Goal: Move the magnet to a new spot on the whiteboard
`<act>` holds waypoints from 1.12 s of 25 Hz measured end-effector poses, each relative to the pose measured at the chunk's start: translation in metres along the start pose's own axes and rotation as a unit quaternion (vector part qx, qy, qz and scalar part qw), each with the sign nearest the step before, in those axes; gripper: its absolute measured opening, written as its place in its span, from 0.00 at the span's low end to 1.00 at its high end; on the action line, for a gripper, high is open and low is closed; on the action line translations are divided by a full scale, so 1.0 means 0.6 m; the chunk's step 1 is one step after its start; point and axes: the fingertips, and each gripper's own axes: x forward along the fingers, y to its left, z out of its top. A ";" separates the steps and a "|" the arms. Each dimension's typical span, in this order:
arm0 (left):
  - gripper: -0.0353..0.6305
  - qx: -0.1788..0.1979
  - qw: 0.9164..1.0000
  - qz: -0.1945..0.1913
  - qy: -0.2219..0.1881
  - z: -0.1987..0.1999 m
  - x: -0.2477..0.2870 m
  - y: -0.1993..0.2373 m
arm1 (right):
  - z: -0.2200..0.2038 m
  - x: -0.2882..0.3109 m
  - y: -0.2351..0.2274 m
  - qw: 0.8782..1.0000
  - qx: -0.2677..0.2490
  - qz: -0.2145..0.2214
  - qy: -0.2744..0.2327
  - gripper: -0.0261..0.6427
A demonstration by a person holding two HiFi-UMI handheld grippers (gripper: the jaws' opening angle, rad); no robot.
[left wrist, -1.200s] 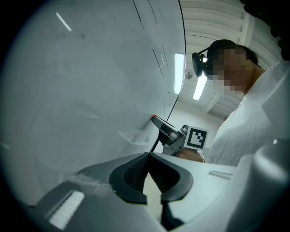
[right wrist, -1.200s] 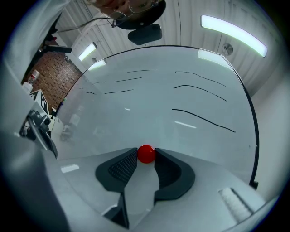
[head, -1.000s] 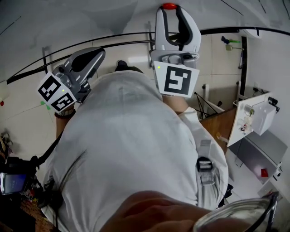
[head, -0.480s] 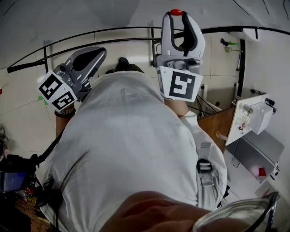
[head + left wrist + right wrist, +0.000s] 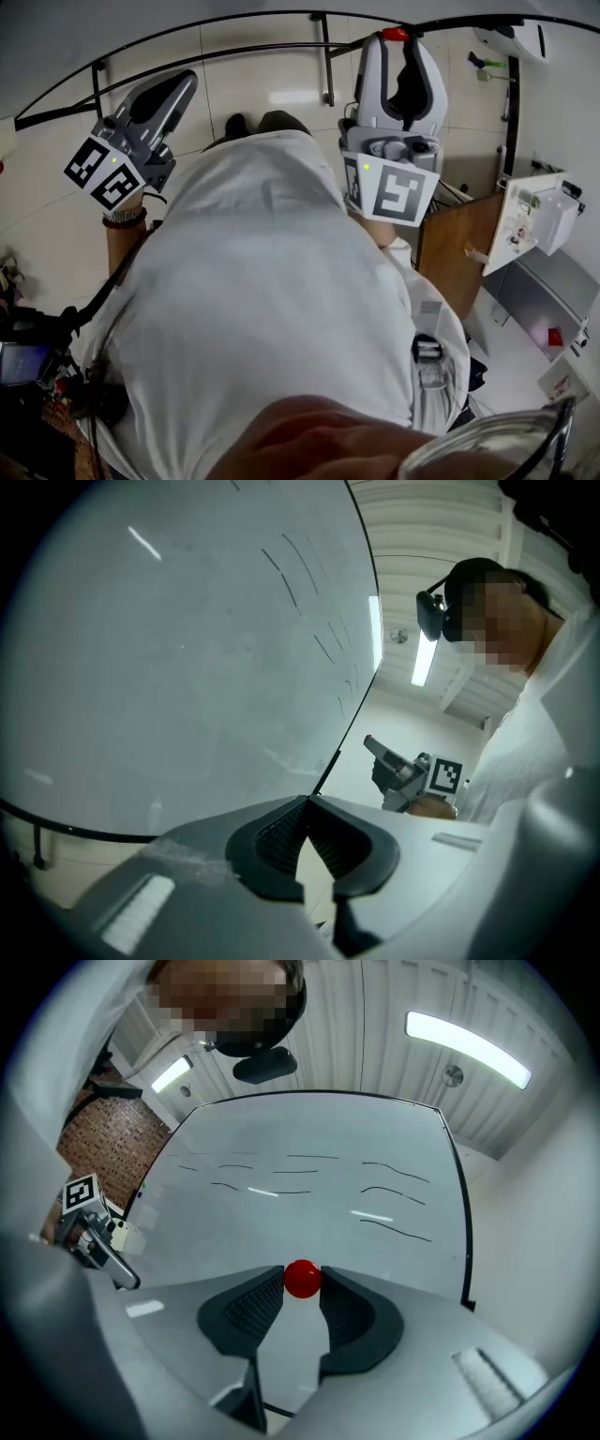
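A small round red magnet (image 5: pixel 302 1278) sits between the tips of my right gripper (image 5: pixel 302 1281), which is shut on it. In the head view the red magnet (image 5: pixel 395 35) shows at the top of the right gripper (image 5: pixel 397 52), up against the whiteboard (image 5: pixel 141 23). The whiteboard (image 5: pixel 309 1204) carries several short black pen strokes. My left gripper (image 5: pixel 306 803) has its jaws together with nothing between them, held beside the whiteboard (image 5: pixel 187 639). It appears at upper left as the left gripper (image 5: pixel 172 86) in the head view.
A person in a white shirt (image 5: pixel 272 309) fills the head view's centre. A brown wooden panel (image 5: pixel 459 248) and a white box (image 5: pixel 539 220) stand at the right. A black frame rail (image 5: pixel 216 58) runs under the board.
My right gripper has moved to the right and slightly down the frame with the magnet held in it. The left gripper has risen a little and shifted left.
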 end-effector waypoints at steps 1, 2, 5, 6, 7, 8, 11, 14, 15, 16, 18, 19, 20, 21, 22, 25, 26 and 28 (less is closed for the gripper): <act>0.04 0.000 1.000 0.001 -0.004 0.006 0.003 0.001 | 0.000 -0.003 -0.009 1.000 0.002 -0.003 -0.004 0.22; 0.04 -0.001 1.000 0.001 -0.007 0.014 0.008 0.003 | 0.003 -0.003 -0.018 1.000 0.004 -0.006 -0.009 0.22; 0.04 0.004 1.000 0.009 -0.013 0.032 0.015 0.015 | 0.014 0.008 -0.026 1.000 0.008 -0.004 -0.024 0.22; 0.04 0.004 1.000 0.009 -0.014 0.033 0.014 0.014 | 0.019 0.008 -0.021 1.000 0.008 0.001 -0.027 0.22; 0.04 0.002 1.000 0.008 -0.016 0.031 0.012 0.009 | 0.025 0.003 -0.017 0.999 0.006 0.007 -0.031 0.22; 0.04 0.000 1.000 0.007 -0.016 0.025 0.013 0.001 | 0.030 -0.006 -0.015 0.999 0.003 0.011 -0.034 0.22; 0.04 -0.003 1.000 0.006 -0.009 -0.015 0.026 -0.060 | 0.037 -0.074 -0.038 0.999 -0.001 0.015 -0.038 0.22; 0.04 -0.005 1.000 -0.001 -0.001 -0.070 0.050 -0.142 | 0.026 -0.169 -0.082 0.999 0.007 0.007 -0.035 0.22; 0.04 -0.008 1.000 0.003 -0.006 -0.080 0.055 -0.157 | 0.022 -0.191 -0.092 0.999 0.009 0.008 -0.032 0.22; 0.04 -0.015 1.000 0.012 -0.017 -0.085 0.056 -0.167 | 0.019 -0.207 -0.097 0.999 0.011 0.011 -0.030 0.22; 0.04 -0.034 0.998 0.032 -0.045 -0.092 0.047 -0.179 | 0.016 -0.230 -0.102 0.999 0.016 0.021 -0.028 0.22; 0.04 -0.041 0.997 0.041 -0.054 -0.098 0.040 -0.189 | 0.016 -0.244 -0.104 0.999 0.019 0.026 -0.029 0.22; 0.04 -0.044 0.996 0.050 -0.059 -0.108 0.032 -0.205 | 0.017 -0.263 -0.107 0.999 0.023 0.032 -0.030 0.22; 0.04 -0.043 0.995 0.061 -0.059 -0.122 0.022 -0.227 | 0.020 -0.286 -0.110 0.998 0.027 0.038 -0.031 0.22; 0.04 -0.040 0.995 0.075 -0.058 -0.137 0.011 -0.252 | 0.023 -0.312 -0.112 0.998 0.033 0.047 -0.032 0.22; 0.04 -0.042 0.991 0.105 -0.068 -0.175 -0.023 -0.313 | 0.029 -0.372 -0.103 0.995 0.043 0.079 -0.032 0.22; 0.04 -0.046 0.990 0.109 -0.072 -0.185 -0.034 -0.319 | 0.027 -0.379 -0.094 0.995 0.043 0.088 -0.031 0.22; 0.04 -0.055 0.989 0.117 -0.076 -0.200 -0.053 -0.312 | 0.020 -0.382 -0.080 0.994 0.046 0.096 -0.028 0.22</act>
